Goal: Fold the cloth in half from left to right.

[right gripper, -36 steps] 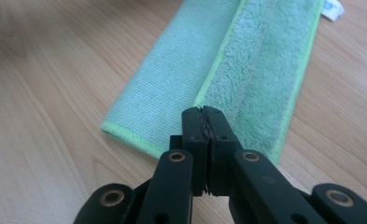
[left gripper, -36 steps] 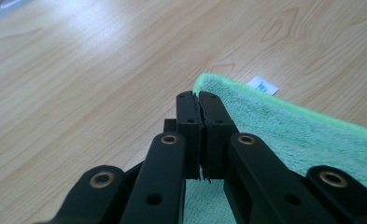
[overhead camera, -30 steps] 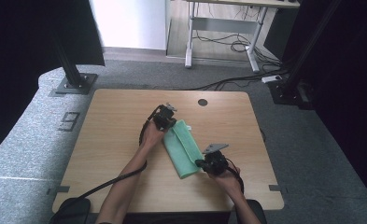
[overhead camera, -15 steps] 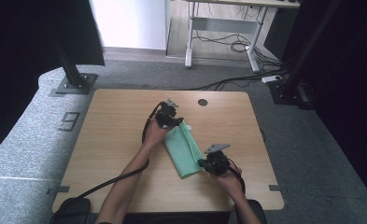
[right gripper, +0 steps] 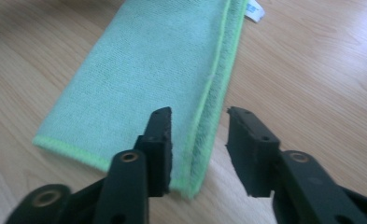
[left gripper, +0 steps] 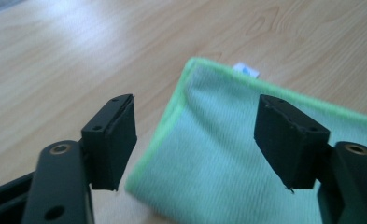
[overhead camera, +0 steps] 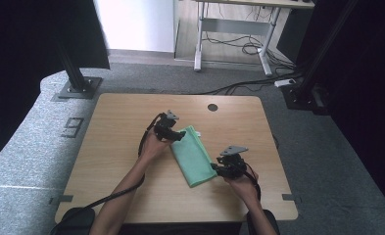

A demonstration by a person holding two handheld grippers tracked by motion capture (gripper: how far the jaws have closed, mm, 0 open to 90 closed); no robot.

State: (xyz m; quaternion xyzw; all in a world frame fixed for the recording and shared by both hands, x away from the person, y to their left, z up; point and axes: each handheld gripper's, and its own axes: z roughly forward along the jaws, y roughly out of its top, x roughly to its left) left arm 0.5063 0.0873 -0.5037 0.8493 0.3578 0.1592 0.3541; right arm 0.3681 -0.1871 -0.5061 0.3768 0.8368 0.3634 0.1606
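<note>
While both pairs of jaws have just been opening, neither grips anything: the left gripper (left gripper: pixel 195 140) stands wide apart over the far corner of the folded green cloth (overhead camera: pixel 194 154), its pads clear of the fabric. The right gripper (right gripper: pixel 197 149) is parted less, its jaws straddling the cloth's doubled edge at the near corner without pressing it. That cloth lies flat near the middle of the table (overhead camera: pixel 111 132), a white label (right gripper: pixel 255 9) at its far end.
</note>
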